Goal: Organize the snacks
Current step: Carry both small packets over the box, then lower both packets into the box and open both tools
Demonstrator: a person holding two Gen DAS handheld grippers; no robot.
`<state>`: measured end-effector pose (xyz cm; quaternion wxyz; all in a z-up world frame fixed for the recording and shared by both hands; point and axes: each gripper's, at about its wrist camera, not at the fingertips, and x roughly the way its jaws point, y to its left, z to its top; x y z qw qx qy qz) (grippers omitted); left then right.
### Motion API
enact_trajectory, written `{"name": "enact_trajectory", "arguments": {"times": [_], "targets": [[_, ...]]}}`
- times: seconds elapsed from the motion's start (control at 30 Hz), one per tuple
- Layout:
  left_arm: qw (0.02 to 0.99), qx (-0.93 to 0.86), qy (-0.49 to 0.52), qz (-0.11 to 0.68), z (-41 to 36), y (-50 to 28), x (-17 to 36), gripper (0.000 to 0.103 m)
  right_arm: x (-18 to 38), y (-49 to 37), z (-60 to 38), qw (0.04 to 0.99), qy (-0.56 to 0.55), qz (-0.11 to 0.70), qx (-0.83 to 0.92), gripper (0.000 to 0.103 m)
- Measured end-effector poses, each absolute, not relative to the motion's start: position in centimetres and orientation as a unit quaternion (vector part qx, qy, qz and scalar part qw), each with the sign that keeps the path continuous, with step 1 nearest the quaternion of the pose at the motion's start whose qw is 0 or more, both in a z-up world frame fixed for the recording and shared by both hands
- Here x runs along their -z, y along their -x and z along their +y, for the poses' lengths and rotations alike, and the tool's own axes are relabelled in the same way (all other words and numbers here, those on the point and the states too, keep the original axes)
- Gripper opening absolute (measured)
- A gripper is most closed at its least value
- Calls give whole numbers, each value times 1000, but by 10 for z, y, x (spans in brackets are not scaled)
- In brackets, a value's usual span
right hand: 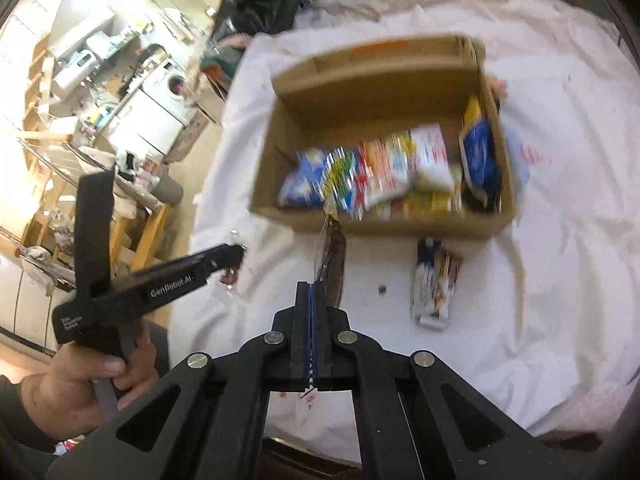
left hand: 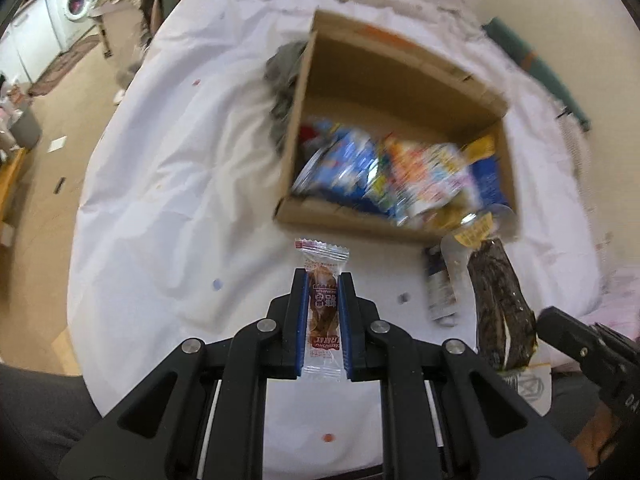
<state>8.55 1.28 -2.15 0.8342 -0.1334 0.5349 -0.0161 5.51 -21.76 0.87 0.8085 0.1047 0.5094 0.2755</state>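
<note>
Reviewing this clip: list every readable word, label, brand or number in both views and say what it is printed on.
"GenRobot.AI": white print on the side of the left claw, seen from the right wrist view.
Snack packet held in the left claw: red label with upside-down characters, too distorted to read.
Packets in the cardboard box: blurred, unreadable.
Dark packet in the right claw: no legible text.

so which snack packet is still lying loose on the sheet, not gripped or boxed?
The blue-and-white packet, just in front of the cardboard box. The others are held in a gripper or already inside the box.
</note>
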Motion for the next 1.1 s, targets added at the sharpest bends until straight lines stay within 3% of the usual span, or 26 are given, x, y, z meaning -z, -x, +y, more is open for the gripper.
{"name": "enact_trajectory", "arguments": {"times": [0.17, 0.37, 0.73, 1.1], "targets": [[850, 49, 124, 510, 10, -117, -17, 11, -54, -82, -226, 837, -100, 464, -271, 0], [854, 88, 112, 500, -6, -165, -38, 11, -70, -125, -235, 857, -86, 438, -256, 0], [876, 53, 52, 477, -30, -208, -1, 11, -12, -190, -261, 865, -70, 455, -201, 0], [860, 57, 55, 504, -39, -224, 33, 12, 37, -203, -274, 854, -72, 485, -174, 0]]}}
